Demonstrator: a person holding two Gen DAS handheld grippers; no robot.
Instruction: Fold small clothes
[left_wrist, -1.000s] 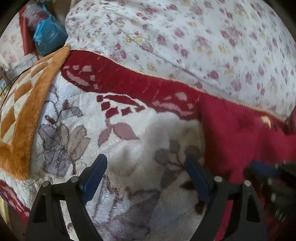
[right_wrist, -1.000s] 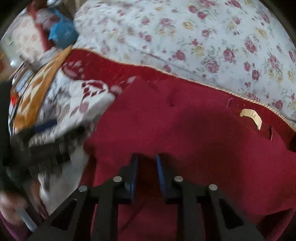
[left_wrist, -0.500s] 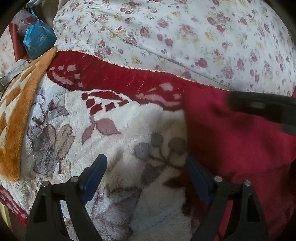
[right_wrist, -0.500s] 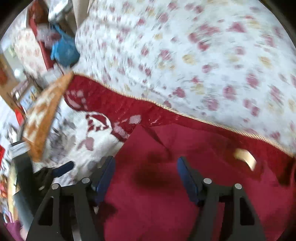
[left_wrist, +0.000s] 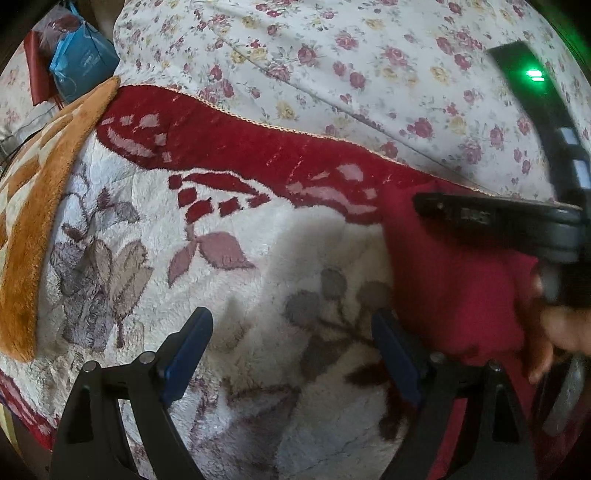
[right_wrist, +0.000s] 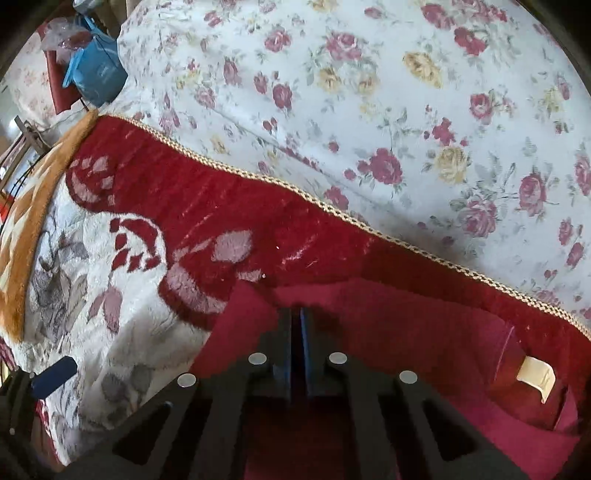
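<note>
One dark red garment (right_wrist: 424, 332), soft fleecy fabric, is laid on a plush blanket w/ floral pattern, near its red border. A cream label (right_wrist: 535, 376) is seen inside an opening at the right. The garment's left edge (left_wrist: 454, 280) is bunched and lifted, w/ a fold of it pinched in the right hand-held gripper (right_wrist: 295, 332).

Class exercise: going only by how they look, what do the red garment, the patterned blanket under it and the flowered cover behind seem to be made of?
Red garment: soft matte knit or fleece, probably; fuzzy, no sheen, sewn-in label.
Patterned blanket: plush synthetic fleece, seemingly; thick clumped pile, braided cord edge.
Flowered cover: thin woven cotton-like cloth; smooth, flat printed roses, a seam line.
</note>
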